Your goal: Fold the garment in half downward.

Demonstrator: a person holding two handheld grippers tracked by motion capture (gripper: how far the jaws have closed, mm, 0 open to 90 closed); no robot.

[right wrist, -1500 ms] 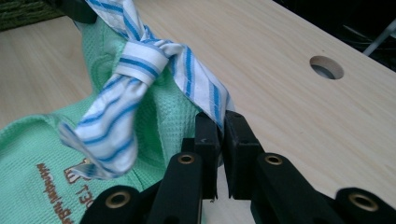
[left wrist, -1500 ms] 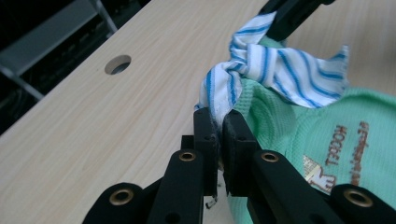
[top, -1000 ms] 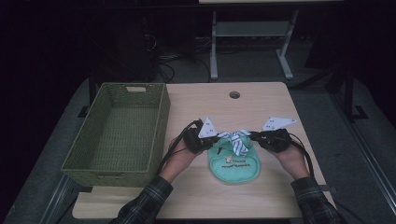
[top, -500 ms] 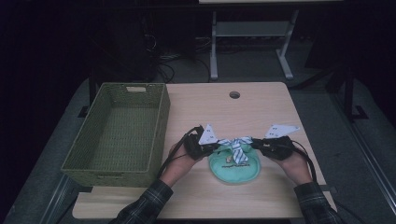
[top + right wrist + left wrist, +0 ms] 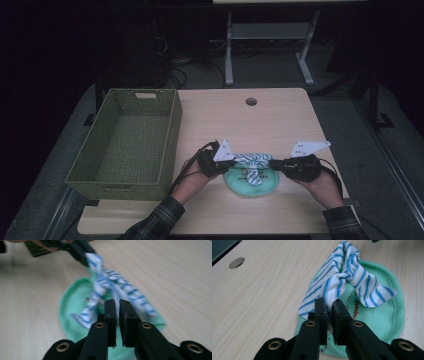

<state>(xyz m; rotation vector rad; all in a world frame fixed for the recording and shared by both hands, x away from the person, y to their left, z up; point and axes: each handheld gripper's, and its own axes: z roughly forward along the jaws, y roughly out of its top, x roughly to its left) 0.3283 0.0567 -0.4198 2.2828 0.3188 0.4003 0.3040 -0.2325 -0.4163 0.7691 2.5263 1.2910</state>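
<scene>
Here the left gripper (image 5: 329, 305) has its fingers (image 5: 321, 312) clenched on one end of a blue-and-white striped cloth (image 5: 344, 277), the fabric pinched in the narrow slit between them. Opposite it, the right gripper (image 5: 117, 302) has its fingers (image 5: 126, 315) pressed nearly together; striped fabric lies right at their tips, though the blur in the right gripper view makes the pinch itself hard to see. In the high view the cloth (image 5: 252, 161) is stretched between the left gripper (image 5: 231, 163) and the right gripper (image 5: 276, 163), which face each other across it.

The cloth is twisted into a knot at its middle, with one loose end splaying out over a round green mat (image 5: 387, 315). The knot hangs just above the mat, and the mat lies flat on the table (image 5: 270, 120), near the person's edge of it. Each gripper is held in a hand (image 5: 192, 180), and plaid sleeves (image 5: 155, 225) come in from the bottom of the high view.

Farther out, a green woven basket (image 5: 170, 125) stands at the table's left side, well apart from the mat. A round hole (image 5: 251, 101) is set in the tabletop near the far edge.
</scene>
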